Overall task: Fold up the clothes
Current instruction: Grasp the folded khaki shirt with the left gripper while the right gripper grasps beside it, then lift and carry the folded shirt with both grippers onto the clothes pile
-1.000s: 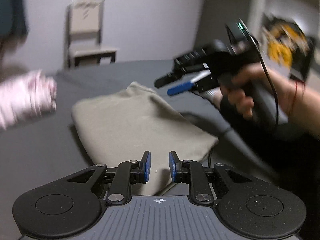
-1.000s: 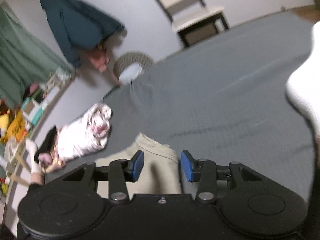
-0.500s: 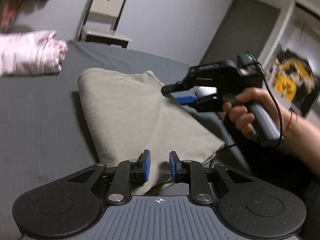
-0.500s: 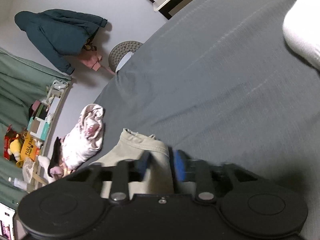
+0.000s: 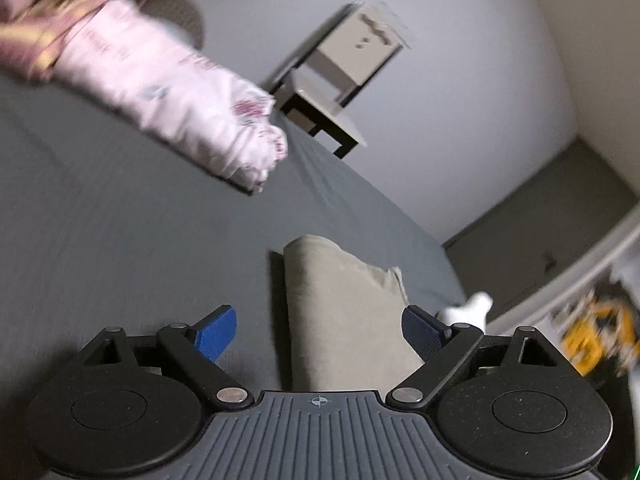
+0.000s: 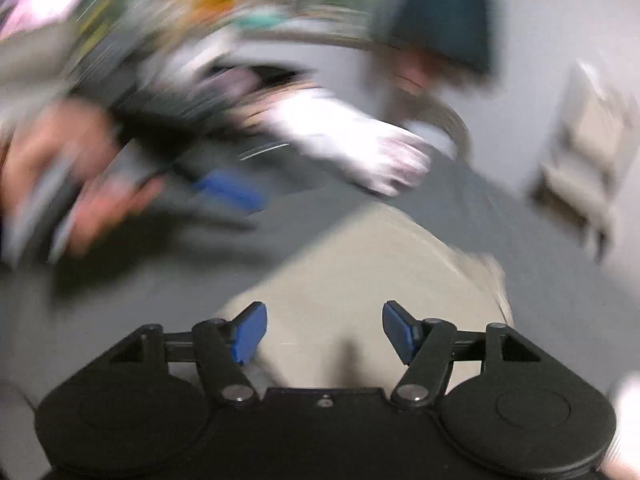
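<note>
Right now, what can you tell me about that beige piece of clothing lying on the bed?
The beige garment is a plain, soft-looking cloth, already folded into a flat, thick block with a rounded fold at its far edge and a small corner sticking out on one side. It lies on the dark grey bed cover, apart from the pink patterned bundle. Both grippers' jaws stand open, holding nothing; the blur hides whether they touch it.

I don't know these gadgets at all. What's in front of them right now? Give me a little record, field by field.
surface: dark grey bed sheet
main item: folded beige garment, lying flat on the sheet
other item: pink patterned bundle, farther back
left hand-held gripper: open, holding nothing
right hand-held gripper: open, holding nothing
background: chair by the wall
image quality: right view heavily blurred
</note>
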`<act>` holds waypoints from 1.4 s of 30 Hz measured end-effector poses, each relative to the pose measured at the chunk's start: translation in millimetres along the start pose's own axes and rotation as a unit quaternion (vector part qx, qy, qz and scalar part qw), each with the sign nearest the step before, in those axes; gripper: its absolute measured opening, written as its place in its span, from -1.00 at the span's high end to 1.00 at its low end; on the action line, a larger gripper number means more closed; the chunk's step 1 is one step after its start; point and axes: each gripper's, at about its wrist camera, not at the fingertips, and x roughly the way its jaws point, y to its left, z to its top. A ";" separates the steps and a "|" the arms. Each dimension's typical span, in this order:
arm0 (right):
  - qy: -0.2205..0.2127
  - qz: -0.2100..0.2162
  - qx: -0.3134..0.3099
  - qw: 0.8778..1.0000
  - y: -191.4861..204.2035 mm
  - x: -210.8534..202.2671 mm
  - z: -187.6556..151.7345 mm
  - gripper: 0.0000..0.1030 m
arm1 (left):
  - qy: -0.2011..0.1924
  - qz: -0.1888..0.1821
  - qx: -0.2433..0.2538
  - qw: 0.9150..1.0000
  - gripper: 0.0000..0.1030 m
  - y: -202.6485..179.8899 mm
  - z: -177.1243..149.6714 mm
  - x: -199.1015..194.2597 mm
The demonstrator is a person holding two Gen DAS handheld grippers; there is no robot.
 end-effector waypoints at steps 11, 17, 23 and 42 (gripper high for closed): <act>0.066 -0.126 -0.162 0.976 110.9 56.9 22.7 -0.23 | 0.042 -0.011 -0.099 0.994 -0.75 19.6 -1.2 13.2; 0.085 -0.173 -0.145 0.971 98.4 73.6 32.7 0.31 | 0.067 -0.016 -0.118 0.991 -0.75 16.2 -0.8 28.8; 0.069 -0.185 -0.101 0.975 77.7 61.1 40.6 0.69 | 0.093 -0.023 -0.141 0.985 -0.75 12.6 -5.1 52.8; -0.057 0.070 0.135 0.987 -33.1 -24.2 19.2 0.06 | 0.107 -0.026 -0.140 0.984 0.55 -0.5 -17.4 100.1</act>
